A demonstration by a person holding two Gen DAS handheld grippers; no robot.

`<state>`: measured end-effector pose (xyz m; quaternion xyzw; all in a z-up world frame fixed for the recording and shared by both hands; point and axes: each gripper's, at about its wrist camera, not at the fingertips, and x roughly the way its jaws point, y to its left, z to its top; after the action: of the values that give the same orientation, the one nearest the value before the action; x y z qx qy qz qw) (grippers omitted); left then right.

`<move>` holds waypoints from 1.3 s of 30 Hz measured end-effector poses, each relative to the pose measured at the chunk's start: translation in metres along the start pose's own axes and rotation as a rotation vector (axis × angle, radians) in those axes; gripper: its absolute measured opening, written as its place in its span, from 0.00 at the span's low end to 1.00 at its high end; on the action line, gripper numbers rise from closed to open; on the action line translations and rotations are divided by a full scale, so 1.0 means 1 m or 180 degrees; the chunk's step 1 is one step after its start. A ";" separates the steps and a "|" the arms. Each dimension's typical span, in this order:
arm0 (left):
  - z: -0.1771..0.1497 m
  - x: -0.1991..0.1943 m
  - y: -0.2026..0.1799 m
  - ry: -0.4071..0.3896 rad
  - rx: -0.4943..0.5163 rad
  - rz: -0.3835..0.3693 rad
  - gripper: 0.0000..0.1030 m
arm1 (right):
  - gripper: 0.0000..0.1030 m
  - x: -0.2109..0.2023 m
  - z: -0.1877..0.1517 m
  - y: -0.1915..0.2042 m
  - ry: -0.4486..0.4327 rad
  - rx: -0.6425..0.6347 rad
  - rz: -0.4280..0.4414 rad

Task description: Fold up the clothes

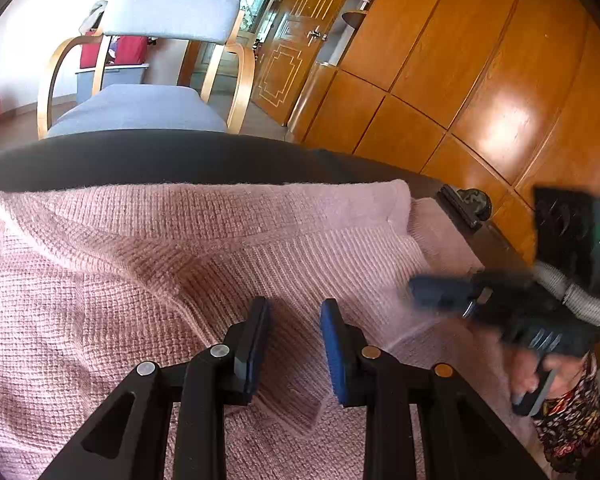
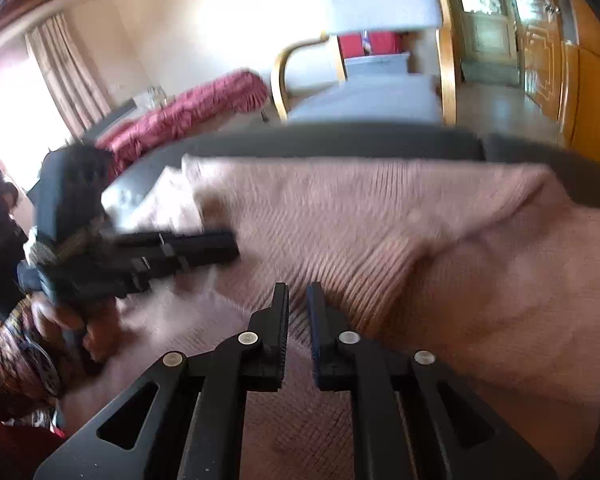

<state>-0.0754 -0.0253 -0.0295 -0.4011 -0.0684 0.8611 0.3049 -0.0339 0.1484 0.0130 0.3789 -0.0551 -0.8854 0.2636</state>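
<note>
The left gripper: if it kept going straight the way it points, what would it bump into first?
Most likely the pink sweater on the table; the left gripper tilts down toward it with nothing in between, though depth is hard to judge.

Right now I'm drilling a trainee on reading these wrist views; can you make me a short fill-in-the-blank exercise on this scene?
1. The knitted sweater spread on the dark table is ____ in colour.
2. Behind the table stands a grey ____ with curved wooden arms.
3. The left gripper holds ____ between its pads.
4. The wall of cabinets is made of ____.

Missing words: pink; chair; nothing; wood
</note>
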 end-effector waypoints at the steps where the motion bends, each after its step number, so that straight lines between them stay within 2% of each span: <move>1: 0.001 0.001 0.000 0.0001 0.0020 0.0023 0.26 | 0.12 -0.005 0.007 -0.002 -0.0125 0.0026 -0.0027; 2: 0.002 0.001 -0.001 0.0000 0.0039 0.0045 0.26 | 0.17 -0.008 0.015 -0.004 -0.0215 0.0056 -0.0063; 4: 0.002 0.001 -0.002 -0.0006 0.0043 0.0050 0.26 | 0.23 -0.001 0.029 -0.015 -0.0207 0.0131 -0.0202; 8: 0.002 0.000 0.004 -0.0021 -0.0035 -0.0035 0.25 | 0.23 0.022 0.039 -0.052 -0.0015 0.0290 -0.0773; 10: 0.003 0.000 0.007 -0.0022 -0.0077 -0.0083 0.25 | 0.23 0.024 0.038 -0.076 -0.0012 0.0478 -0.1004; 14: 0.004 0.001 0.008 -0.0026 -0.0094 -0.0098 0.25 | 0.22 0.004 0.028 -0.117 -0.0272 0.1179 -0.0809; 17: 0.004 0.001 0.006 -0.0029 -0.0075 -0.0076 0.25 | 0.23 -0.009 0.033 -0.102 -0.0417 0.0991 -0.1021; 22: 0.004 0.002 0.004 -0.0033 -0.0086 -0.0088 0.25 | 0.23 0.003 0.057 -0.089 -0.0334 0.0540 -0.1025; 25: 0.003 0.001 0.006 -0.0036 -0.0107 -0.0112 0.25 | 0.22 0.019 0.058 -0.130 -0.0079 0.0897 -0.1266; 27: 0.003 0.001 0.007 -0.0035 -0.0117 -0.0121 0.25 | 0.19 0.011 0.056 -0.152 -0.0216 0.1268 -0.1122; 28: 0.003 0.002 0.008 -0.0036 -0.0122 -0.0126 0.25 | 0.23 0.005 0.055 -0.158 -0.0298 0.1386 -0.1128; 29: 0.003 0.002 0.008 -0.0037 -0.0127 -0.0132 0.25 | 0.23 0.000 0.055 -0.154 -0.0310 0.1335 -0.1319; 30: 0.003 0.002 0.008 -0.0038 -0.0132 -0.0138 0.25 | 0.23 -0.005 0.055 -0.147 -0.0333 0.1274 -0.1396; 33: 0.004 0.002 0.009 -0.0042 -0.0144 -0.0147 0.25 | 0.23 -0.023 0.046 -0.104 -0.0483 0.1033 -0.0791; 35: 0.004 0.002 0.009 -0.0046 -0.0150 -0.0149 0.25 | 0.23 -0.023 0.040 -0.066 -0.0420 0.0692 -0.0406; 37: 0.004 -0.001 0.007 -0.0060 -0.0140 -0.0085 0.25 | 0.23 -0.015 0.033 -0.028 -0.0270 0.0269 -0.0282; 39: 0.004 -0.005 0.001 -0.0079 -0.0074 0.0083 0.26 | 0.23 -0.002 0.025 -0.003 -0.0066 -0.0078 -0.0324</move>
<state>-0.0765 -0.0288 -0.0244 -0.3948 -0.0770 0.8691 0.2880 -0.0513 0.1493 0.0307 0.3688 -0.0277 -0.9021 0.2223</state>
